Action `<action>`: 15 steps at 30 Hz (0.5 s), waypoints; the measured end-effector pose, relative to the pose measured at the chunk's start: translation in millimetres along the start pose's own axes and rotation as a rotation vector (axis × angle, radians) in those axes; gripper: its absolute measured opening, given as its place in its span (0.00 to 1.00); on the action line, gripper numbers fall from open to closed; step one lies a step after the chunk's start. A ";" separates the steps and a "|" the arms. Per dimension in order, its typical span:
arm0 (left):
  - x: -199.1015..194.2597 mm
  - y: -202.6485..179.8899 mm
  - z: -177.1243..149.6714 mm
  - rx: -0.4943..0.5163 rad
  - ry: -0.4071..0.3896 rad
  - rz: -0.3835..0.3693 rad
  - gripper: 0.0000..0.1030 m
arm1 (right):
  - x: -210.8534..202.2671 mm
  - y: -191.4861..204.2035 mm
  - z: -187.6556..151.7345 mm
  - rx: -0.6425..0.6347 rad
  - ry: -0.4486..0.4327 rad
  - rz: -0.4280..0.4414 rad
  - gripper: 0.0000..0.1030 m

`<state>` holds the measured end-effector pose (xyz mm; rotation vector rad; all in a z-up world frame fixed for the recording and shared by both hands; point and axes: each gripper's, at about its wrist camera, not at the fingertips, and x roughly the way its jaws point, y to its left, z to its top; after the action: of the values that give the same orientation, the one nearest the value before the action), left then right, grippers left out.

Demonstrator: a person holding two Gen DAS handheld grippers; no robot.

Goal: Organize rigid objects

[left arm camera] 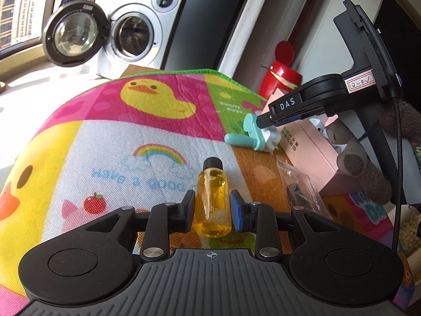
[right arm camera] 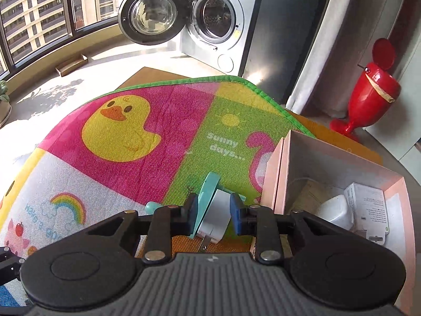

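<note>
The left gripper (left arm camera: 212,208) is clenching a small bottle of yellow liquid (left arm camera: 212,202) between its jaws at lower centre, above the duck-print mat (left arm camera: 110,142). The right gripper (right arm camera: 213,214) is grasping a white plug adapter (right arm camera: 215,217) with its teal holder (right arm camera: 206,197), lower centre, just beside the pink box (right arm camera: 279,181) on the desk.

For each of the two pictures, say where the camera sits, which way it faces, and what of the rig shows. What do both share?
Left wrist: on the left gripper, facing forward and down over the play mat at its yellow bottle; the right gripper shows too.
Right wrist: on the right gripper, facing down at the white plug beside the pink box.
Shared: mat, washing machine, red bin.
</note>
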<state>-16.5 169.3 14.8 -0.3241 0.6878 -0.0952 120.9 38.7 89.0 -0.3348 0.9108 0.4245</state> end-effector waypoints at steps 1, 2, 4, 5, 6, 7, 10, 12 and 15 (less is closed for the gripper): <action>-1.3 2.2 -0.7 -0.008 -0.003 -0.001 0.31 | -2.7 1.0 -1.9 -0.004 0.000 0.019 0.17; -2.6 4.6 -1.4 -0.016 -0.005 -0.003 0.31 | -8.5 2.2 -5.5 -0.008 0.007 0.070 0.12; -3.8 7.5 -1.9 -0.029 -0.009 -0.007 0.31 | -17.1 4.1 -11.7 -0.013 0.036 0.170 0.02; -4.4 8.2 -2.2 -0.034 -0.010 -0.007 0.32 | -22.0 4.9 -15.4 -0.013 0.039 0.203 0.02; -5.2 9.1 -2.7 -0.039 -0.012 -0.006 0.32 | -29.5 6.7 -20.2 -0.022 0.029 0.217 0.02; -5.7 9.8 -2.9 -0.044 -0.015 -0.002 0.32 | -34.6 8.5 -21.6 -0.032 0.012 0.210 0.02; -6.0 9.9 -1.5 -0.055 -0.027 0.026 0.32 | -43.1 4.2 -13.0 -0.014 -0.022 0.155 0.04; -5.5 10.4 -0.9 -0.060 -0.033 0.040 0.32 | -31.8 -6.9 0.5 0.055 0.037 0.135 0.08; -5.5 11.4 -3.3 -0.059 -0.032 0.028 0.31 | -7.5 -22.2 13.2 0.145 0.138 0.151 0.10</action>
<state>-23.1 180.3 12.0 -0.3718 0.6645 -0.0430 136.8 23.8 104.8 -0.1649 1.1001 0.4753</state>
